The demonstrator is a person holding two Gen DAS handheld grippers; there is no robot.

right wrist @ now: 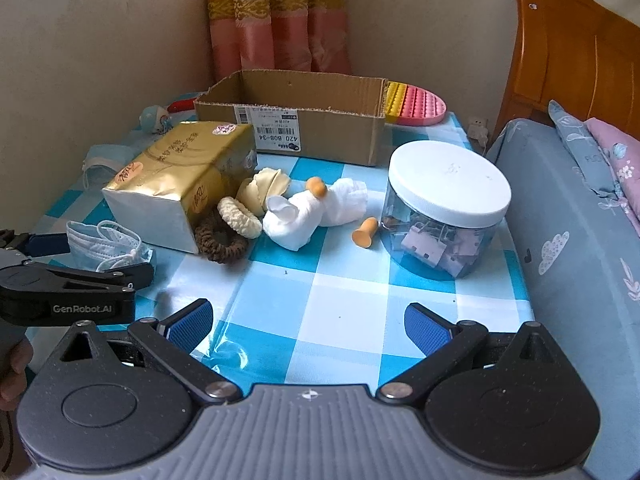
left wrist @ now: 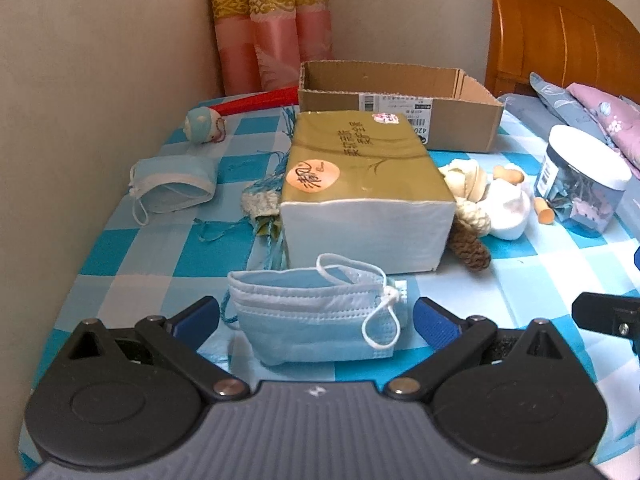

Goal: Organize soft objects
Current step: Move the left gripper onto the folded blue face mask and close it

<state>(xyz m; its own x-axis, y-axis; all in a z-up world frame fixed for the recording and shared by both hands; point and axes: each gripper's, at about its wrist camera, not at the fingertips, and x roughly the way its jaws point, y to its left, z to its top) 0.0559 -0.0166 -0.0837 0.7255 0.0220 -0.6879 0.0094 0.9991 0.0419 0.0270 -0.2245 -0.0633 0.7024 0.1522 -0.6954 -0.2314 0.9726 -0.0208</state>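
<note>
A crumpled blue face mask (left wrist: 320, 312) lies on the checked tablecloth between the open fingers of my left gripper (left wrist: 316, 318), which is not closed on it; it also shows in the right wrist view (right wrist: 104, 246). A gold tissue pack (left wrist: 360, 184) lies behind it. A second blue mask (left wrist: 172, 184) lies at the left. Hair scrunchies (right wrist: 228, 228), a white cloth bundle (right wrist: 316, 212) and an orange earplug (right wrist: 364, 232) lie beside the pack. An open cardboard box (right wrist: 296, 120) stands at the back. My right gripper (right wrist: 308, 324) is open and empty over the cloth.
A clear jar with a white lid (right wrist: 448, 200) stands at the right, near the table edge and a bed (right wrist: 580, 220). A small round blue toy (left wrist: 204, 124) and a red object (left wrist: 256, 102) lie at the back left. A pink-yellow bubble mat (right wrist: 416, 104) is behind the box.
</note>
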